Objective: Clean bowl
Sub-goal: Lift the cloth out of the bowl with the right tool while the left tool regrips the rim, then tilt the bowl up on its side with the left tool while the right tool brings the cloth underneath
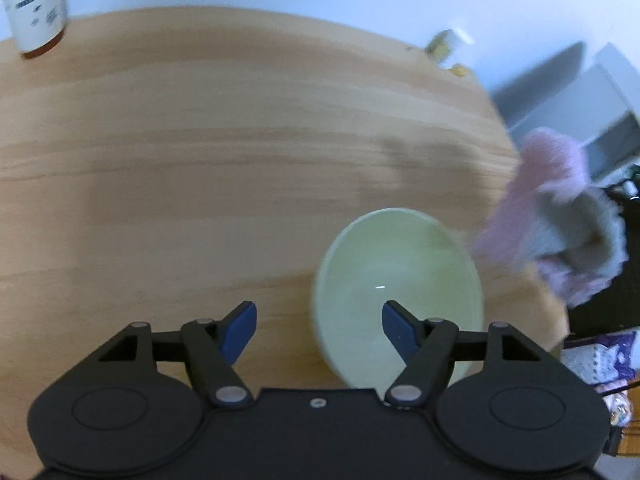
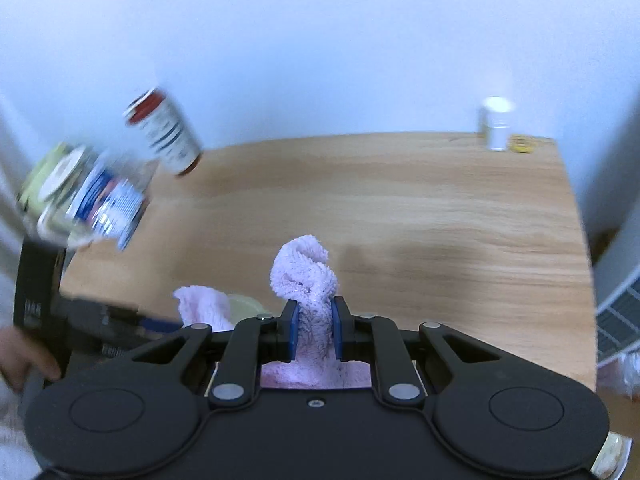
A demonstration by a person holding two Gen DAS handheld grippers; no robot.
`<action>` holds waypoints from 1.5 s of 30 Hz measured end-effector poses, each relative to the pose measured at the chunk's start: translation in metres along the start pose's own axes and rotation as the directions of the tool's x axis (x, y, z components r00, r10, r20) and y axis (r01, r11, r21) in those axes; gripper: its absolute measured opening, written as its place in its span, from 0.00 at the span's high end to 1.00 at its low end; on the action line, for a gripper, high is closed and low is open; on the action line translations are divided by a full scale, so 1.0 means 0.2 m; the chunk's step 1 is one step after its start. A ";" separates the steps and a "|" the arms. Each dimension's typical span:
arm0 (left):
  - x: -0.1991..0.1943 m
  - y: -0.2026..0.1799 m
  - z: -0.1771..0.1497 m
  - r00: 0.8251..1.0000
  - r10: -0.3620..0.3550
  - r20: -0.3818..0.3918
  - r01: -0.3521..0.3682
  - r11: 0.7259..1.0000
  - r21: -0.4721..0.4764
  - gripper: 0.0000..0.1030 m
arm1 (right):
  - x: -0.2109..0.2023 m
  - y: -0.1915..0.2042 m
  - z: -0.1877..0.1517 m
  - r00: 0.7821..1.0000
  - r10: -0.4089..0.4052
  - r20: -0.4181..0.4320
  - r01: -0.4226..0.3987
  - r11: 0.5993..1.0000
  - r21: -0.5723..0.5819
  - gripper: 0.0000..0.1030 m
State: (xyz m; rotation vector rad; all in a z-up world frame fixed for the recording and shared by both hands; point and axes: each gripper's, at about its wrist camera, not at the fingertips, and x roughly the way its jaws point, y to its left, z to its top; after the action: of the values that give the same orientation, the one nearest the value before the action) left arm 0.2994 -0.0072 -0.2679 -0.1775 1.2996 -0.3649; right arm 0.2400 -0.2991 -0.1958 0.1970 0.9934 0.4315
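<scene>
A pale green bowl (image 1: 398, 296) rests on the wooden table (image 1: 200, 160), low and right of centre in the left wrist view. My left gripper (image 1: 319, 330) is open; its right finger reaches over the bowl's inside and its left finger stands outside the rim. A pink and grey cloth (image 1: 560, 216) hangs just right of the bowl. In the right wrist view my right gripper (image 2: 314, 328) is shut on that pink cloth (image 2: 306, 280), which bunches up above the pads. A sliver of the bowl (image 2: 244, 304) shows below left of it.
A white bottle with a red base (image 1: 38, 4) stands at the table's far left. Jars (image 2: 92, 196) and a red-capped bottle (image 2: 164, 136) sit left in the right wrist view. A small white bottle (image 2: 496, 124) stands at the far right corner. A hand (image 2: 24, 356) shows at the left.
</scene>
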 end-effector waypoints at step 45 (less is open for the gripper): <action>0.02 -0.03 -0.07 0.987 -0.158 0.037 0.158 0.878 -0.452 0.90 | 0.10 -0.23 -0.27 0.998 -0.007 -0.061 0.012 0.997 0.079 0.82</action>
State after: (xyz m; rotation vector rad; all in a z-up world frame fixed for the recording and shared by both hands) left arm 0.2867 -0.0133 -0.2732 -0.6840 1.3594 -0.1920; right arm 0.2162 -0.3336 -0.2554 0.2521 1.0715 0.3916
